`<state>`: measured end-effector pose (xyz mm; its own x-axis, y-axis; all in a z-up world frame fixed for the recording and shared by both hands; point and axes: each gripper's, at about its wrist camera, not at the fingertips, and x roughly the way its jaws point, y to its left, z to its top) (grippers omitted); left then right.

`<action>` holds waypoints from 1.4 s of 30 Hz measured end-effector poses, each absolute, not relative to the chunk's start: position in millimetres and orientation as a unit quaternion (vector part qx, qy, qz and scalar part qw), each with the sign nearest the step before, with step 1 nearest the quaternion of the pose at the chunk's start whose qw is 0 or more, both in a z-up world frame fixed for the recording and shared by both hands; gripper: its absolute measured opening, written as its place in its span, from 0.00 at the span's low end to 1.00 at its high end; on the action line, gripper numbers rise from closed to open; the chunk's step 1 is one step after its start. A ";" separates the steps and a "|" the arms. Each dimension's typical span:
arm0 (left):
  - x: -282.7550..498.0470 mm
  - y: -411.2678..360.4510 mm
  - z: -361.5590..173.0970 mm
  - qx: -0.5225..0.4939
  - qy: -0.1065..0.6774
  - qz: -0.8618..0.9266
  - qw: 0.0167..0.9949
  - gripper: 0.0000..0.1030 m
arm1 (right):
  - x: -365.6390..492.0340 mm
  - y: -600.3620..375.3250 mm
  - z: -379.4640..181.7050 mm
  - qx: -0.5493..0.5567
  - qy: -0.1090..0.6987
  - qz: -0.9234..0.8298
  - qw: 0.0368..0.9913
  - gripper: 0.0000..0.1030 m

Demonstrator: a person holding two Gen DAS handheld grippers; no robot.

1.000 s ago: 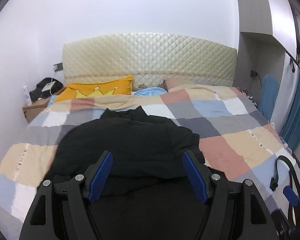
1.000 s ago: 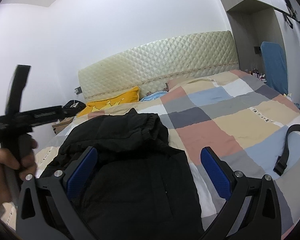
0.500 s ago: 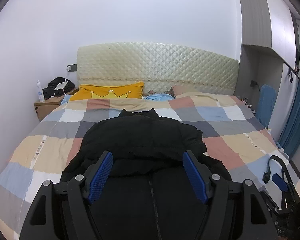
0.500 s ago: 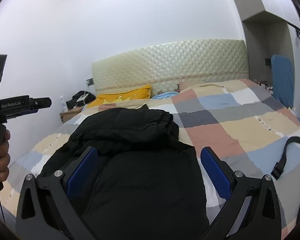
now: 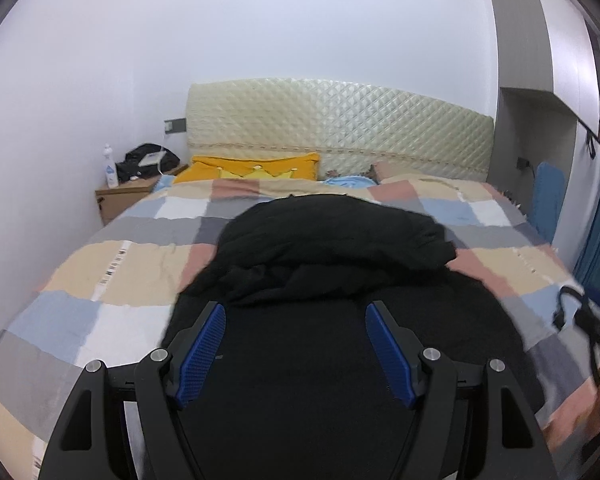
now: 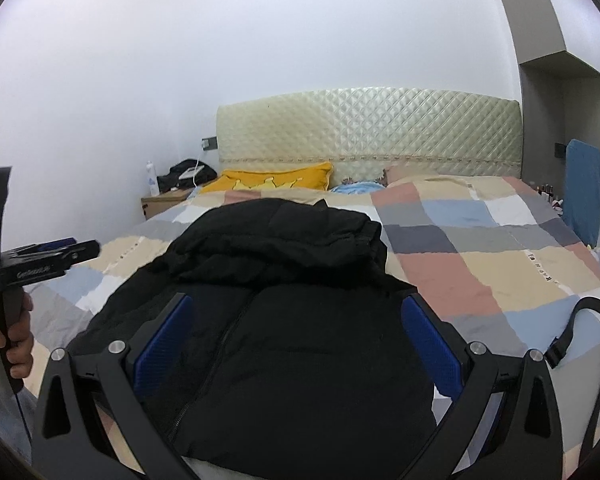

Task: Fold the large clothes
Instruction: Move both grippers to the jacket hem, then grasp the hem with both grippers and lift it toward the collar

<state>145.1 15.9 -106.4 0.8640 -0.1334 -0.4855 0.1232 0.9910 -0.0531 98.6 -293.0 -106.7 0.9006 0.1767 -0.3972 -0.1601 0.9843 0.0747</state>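
Lying down the middle of the bed (image 5: 112, 264), from its foot edge toward the headboard (image 6: 364, 128), is a black padded jacket (image 6: 300, 340), zip front upward, its upper part already doubled into a thick heap; the left gripper (image 5: 296, 344) and the right gripper (image 6: 296, 344) both hover above the near half with jaws spread wide and nothing between them. Judging by its puff, the jacket is soft, bulky and fairly light, springy enough to unfold itself, and its shell probably slick; pinching a single thin edge would likely slip, so the hem corners near the foot edge, taken deep with seam included, look the surest hold. A black strap (image 6: 580, 328) lies by the bed's right edge.
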 end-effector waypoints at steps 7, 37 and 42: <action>153.9 67.2 -122.6 -0.061 0.276 -0.055 0.958 0.70 | 112.2 -291.2 -114.4 0.022 0.234 0.078 0.969 1.00; 208.6 194.0 -249.2 -0.264 0.548 -0.024 0.794 0.70 | 191.8 -428.6 -230.2 0.322 0.537 0.037 0.779 1.00; 210.5 207.0 -263.9 -0.314 0.561 -0.026 0.766 0.70 | 195.0 -431.5 -265.1 0.386 0.570 0.049 0.724 0.99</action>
<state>210.5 207.0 -263.9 0.3697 -0.3930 -0.8419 -0.3120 0.8010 -0.5109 195.0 -431.5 -265.1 0.3447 0.5101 -0.7881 0.3696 0.6980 0.6134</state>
